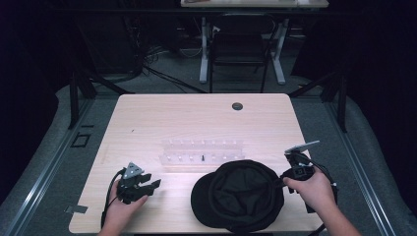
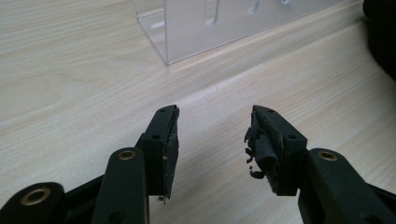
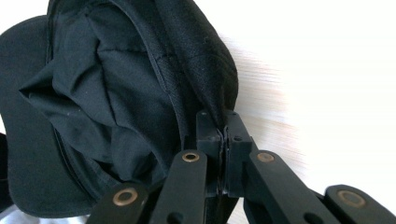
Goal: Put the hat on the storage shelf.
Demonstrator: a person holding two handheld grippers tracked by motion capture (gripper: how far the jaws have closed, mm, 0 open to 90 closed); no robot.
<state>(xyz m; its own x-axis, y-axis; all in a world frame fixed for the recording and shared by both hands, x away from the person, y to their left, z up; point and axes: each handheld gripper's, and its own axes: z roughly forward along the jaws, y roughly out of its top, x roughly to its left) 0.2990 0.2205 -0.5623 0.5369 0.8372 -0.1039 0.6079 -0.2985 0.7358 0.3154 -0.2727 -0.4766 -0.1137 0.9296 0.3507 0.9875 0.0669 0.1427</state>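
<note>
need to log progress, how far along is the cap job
Early on. Done: the right gripper has its jaws shut on the rim of the black cap, which lies opening-up on the table. In hand: that grip at the cap's right edge. Left: the left gripper is open over bare wood, clear of the cap, and the clear rack behind holds no cap yet.
</note>
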